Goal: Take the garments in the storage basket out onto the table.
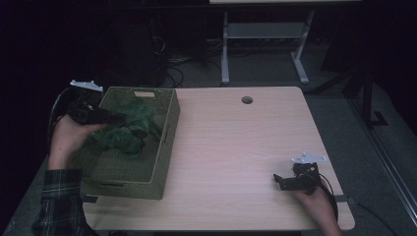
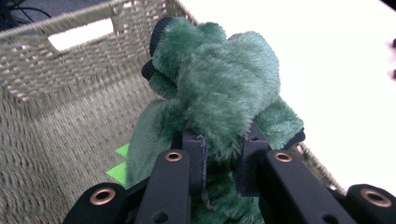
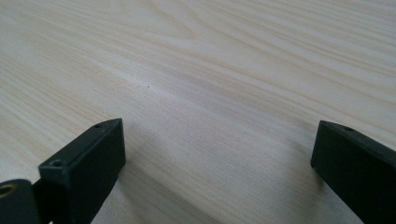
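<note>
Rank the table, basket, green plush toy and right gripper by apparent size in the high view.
1. table
2. basket
3. green plush toy
4. right gripper; it sits nearer the camera, yet looks smallest.

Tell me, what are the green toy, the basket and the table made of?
The green toy looks like soft plush: fuzzy, matte fur that bulges where the left gripper squeezes it. The basket seems woven from cord or wicker-like strands; the crisscross weave shows. The table looks like pale wood or wood-look laminate, with smooth grain lines.
</note>
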Tool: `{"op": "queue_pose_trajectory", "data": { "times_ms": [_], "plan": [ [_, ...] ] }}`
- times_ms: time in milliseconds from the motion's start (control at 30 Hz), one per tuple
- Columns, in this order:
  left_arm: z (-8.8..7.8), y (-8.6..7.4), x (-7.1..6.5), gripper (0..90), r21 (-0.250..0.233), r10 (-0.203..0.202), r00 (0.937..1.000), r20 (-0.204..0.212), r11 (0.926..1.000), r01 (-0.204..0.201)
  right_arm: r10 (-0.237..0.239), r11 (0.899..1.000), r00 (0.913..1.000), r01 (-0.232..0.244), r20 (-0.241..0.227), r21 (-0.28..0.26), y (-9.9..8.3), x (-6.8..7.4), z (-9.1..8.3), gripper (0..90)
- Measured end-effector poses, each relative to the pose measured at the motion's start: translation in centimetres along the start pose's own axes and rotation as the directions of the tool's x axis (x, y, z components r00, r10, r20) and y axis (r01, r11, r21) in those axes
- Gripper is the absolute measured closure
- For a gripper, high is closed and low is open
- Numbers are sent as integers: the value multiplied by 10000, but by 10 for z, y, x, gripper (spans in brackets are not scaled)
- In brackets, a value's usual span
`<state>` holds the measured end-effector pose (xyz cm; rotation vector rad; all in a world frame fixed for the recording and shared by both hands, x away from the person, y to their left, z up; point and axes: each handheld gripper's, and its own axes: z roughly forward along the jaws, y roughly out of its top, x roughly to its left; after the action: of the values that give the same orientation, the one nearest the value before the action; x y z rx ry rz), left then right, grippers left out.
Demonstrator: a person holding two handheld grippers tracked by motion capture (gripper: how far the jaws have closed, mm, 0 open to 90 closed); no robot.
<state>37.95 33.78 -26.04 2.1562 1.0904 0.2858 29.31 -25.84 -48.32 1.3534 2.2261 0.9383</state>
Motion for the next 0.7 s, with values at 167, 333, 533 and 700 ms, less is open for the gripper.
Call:
{"op": "queue_pose_trajectory", "data": {
  "times_ms": [167, 333, 533, 700],
  "plan": [
    [-12, 13, -6, 780, -404, -9, 9999, 149, 9992, 15, 3, 10000, 10000, -3, 1, -8, 0, 0, 0, 29],
    [-23, 28, -16, 781, -853, 86, 9991, 424, 9963, -49, -1, 10000, 10000, 1, -3, -5, 0, 0, 0, 29],
    [-32, 42, -29, 783, -1388, 376, 9951, 910, 9900, -247, 5, 10000, 10000, -5, 0, -7, 0, 0, 0, 29],
    [-36, 53, -42, 784, -1794, 665, 9909, 1171, 9828, -447, 4, 10000, 10000, -4, 1, -6, 0, 0, 0, 29]
  ]
}}
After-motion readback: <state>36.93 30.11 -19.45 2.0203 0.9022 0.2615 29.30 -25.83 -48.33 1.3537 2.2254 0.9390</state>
